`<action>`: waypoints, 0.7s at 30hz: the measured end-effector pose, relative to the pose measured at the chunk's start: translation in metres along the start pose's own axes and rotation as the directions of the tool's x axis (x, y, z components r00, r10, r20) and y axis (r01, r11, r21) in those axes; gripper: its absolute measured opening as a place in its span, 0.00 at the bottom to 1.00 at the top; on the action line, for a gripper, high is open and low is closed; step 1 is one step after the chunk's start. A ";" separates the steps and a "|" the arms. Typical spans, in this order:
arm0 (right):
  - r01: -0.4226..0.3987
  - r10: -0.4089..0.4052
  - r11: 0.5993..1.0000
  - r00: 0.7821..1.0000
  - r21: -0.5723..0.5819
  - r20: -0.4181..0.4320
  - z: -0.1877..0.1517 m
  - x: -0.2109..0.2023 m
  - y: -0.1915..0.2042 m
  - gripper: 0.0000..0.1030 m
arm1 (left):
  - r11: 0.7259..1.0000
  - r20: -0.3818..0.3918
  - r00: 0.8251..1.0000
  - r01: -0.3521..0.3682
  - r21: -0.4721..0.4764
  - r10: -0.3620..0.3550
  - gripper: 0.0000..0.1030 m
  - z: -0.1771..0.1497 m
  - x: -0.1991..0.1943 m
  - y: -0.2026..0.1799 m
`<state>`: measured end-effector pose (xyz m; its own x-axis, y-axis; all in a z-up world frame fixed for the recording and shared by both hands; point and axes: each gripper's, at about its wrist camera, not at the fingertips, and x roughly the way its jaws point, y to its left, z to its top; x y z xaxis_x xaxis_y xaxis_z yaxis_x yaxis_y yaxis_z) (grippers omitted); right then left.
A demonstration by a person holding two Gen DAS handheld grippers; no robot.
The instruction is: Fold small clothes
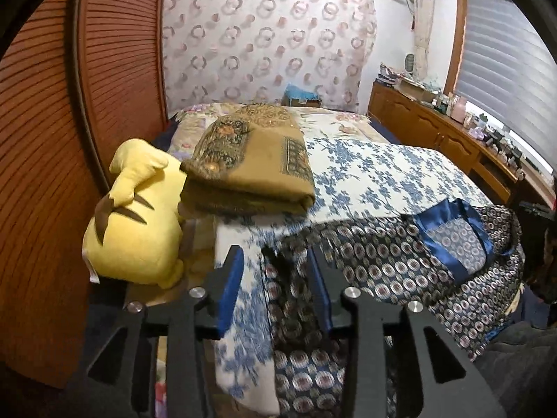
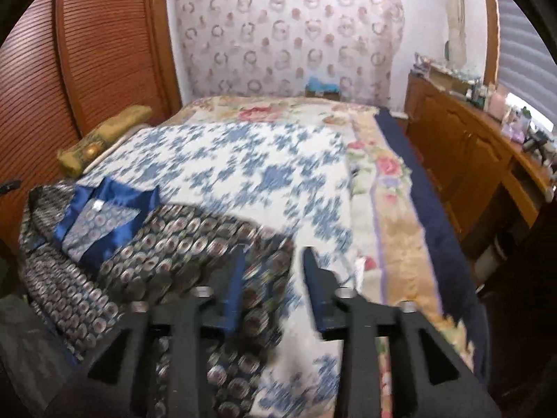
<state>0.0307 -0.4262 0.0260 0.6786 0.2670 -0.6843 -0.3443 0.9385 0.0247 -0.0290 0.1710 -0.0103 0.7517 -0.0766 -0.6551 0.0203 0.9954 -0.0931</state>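
Note:
A dark blue garment (image 1: pixel 400 264) printed with round medallions lies spread on the white and blue floral sheet (image 1: pixel 383 174), its shiny blue collar (image 1: pixel 452 240) at the right. My left gripper (image 1: pixel 275 264) hovers over the garment's left edge, and its blue-padded jaws stand apart with cloth below the gap but not pinched. In the right wrist view the same garment (image 2: pixel 156 244) lies at the lower left, collar (image 2: pixel 104 212) further left. My right gripper (image 2: pixel 273 268) is open over the garment's right edge, where it meets the sheet (image 2: pixel 243 167).
A yellow plush toy (image 1: pixel 139 223) and a folded brown blanket (image 1: pixel 250 163) sit at the bed's left side beside a louvred wooden wardrobe (image 1: pixel 52 139). A cluttered wooden sideboard (image 2: pixel 470 160) runs along the right under the window. The blanket (image 2: pixel 101 139) also shows far left.

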 end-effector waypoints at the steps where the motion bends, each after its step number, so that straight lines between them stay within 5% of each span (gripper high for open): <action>1: 0.010 -0.010 1.000 1.000 0.000 0.005 0.005 0.003 -0.002 0.42 | 1.000 -0.004 1.000 0.000 0.004 0.000 0.37 0.004 0.005 0.000; 13: -0.011 0.012 1.000 0.999 0.026 -0.045 0.021 0.069 -0.010 0.43 | 0.998 -0.175 0.984 0.050 0.037 -0.043 0.39 0.018 0.101 -0.005; 21: -0.044 0.046 0.999 0.995 0.025 -0.090 0.011 0.081 -0.003 0.52 | 0.997 -0.231 0.973 0.024 0.072 -0.007 0.42 -0.009 0.110 -0.013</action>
<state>0.0942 -0.4046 -0.0214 0.6007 0.2891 -0.7454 -0.3573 0.9311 0.0732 0.0475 0.1488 -0.0878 0.5789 -0.0944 -0.8099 0.0855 0.9948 -0.0548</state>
